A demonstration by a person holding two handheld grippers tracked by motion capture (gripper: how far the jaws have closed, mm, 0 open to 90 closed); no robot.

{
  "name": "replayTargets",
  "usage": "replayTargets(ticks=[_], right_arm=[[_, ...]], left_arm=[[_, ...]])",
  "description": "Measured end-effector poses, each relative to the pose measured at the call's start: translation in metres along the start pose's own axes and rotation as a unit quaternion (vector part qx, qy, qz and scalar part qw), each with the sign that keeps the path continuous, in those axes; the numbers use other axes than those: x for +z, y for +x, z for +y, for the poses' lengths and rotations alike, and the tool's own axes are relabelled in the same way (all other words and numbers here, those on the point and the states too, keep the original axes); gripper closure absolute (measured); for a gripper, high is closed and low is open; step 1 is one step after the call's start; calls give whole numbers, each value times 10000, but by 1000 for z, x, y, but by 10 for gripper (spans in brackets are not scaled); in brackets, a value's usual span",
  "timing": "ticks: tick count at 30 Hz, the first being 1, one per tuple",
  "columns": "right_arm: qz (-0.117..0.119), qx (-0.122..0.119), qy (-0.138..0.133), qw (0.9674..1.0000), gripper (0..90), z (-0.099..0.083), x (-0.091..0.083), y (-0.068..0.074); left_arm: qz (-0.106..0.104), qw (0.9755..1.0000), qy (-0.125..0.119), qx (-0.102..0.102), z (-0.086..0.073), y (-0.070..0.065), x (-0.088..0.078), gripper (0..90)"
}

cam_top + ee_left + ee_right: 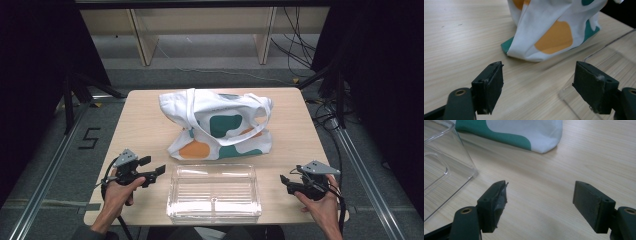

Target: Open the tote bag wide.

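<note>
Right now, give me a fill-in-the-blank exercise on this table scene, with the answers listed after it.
1. The tote bag is white with teal and ____ patches.
2. The clear plastic container lies between the bag and the ____ edge of the table.
3. The jaws of the left hand-held gripper and of the right hand-held gripper stand ____, with nothing between them.
4. The container holds ____.

Missing words: orange; near; open; nothing

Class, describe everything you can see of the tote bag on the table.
The tote bag is white cloth with teal and orange blobs and long white handles draped over it. It sits slumped and creased, mouth at the far side, on the wooden table, just behind the clear plastic tray. Neither claw touches it.
</note>
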State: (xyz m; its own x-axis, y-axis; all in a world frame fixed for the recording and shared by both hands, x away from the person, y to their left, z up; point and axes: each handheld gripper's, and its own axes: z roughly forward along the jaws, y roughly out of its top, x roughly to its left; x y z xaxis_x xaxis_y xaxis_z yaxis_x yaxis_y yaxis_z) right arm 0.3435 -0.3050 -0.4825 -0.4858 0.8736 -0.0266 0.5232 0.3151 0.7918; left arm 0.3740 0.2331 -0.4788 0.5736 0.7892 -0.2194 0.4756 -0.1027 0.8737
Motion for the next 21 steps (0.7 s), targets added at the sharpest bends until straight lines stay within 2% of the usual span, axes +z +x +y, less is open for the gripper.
replayTargets(ticks=[1,3,4,6,7,8,9,10,12,13,14,15,16,18,19,20,21], right_arm=[[40,31,28,10000,282,0,0,1],[-41,-23,-82,10000,281,1,-1,0],[-41,-23,-82,10000,281,1,-1,0],[127,60,14,9999,282,1,-2,0],[-15,-4,-30,10000,281,1,-2,1],[4,-30,-25,10000,282,1,-2,0],[-3,-52,-44,10000,282,1,-1,0],[-3,-52,-44,10000,282,1,-1,0],[-23,3,-62,10000,281,1,-1,1],[111,120,-18,9999,281,1,1,1],[111,120,-18,9999,281,1,1,1],[99,103,-6,9999,281,1,1,1],[99,103,-6,9999,281,1,1,1],[55,-8,-20,10000,281,1,0,1],[61,99,14,9999,281,1,0,4],[53,102,20,9999,281,1,0,4],[55,-18,-5,10000,281,1,0,1]], left_arm=[[-44,10000,-3,-10,4,-3,0,243],[-183,9997,-51,141,18,-12,-3,264],[-183,9997,-51,141,18,-12,-3,271],[-272,9994,-131,187,29,-17,-3,282],[-343,9991,-202,153,35,-20,-2,289],[-416,9988,-186,199,41,-20,-2,290],[-503,9984,-232,148,53,-25,-2,294],[-503,9984,-232,148,53,-25,-2,302],[-594,9976,-298,215,67,-29,-3,307],[-612,9972,-337,284,82,-33,-4,328],[-612,9972,-337,284,82,-33,-4,336],[-649,9965,-275,440,97,-36,-2,338],[-649,9965,-275,440,97,-36,-2,349],[-739,9959,-269,441,112,-38,2,371],[-820,9954,-291,398,127,-38,6,397],[-820,9954,-291,398,127,-38,6,415],[-816,9954,-266,423,139,-39,11,423]])
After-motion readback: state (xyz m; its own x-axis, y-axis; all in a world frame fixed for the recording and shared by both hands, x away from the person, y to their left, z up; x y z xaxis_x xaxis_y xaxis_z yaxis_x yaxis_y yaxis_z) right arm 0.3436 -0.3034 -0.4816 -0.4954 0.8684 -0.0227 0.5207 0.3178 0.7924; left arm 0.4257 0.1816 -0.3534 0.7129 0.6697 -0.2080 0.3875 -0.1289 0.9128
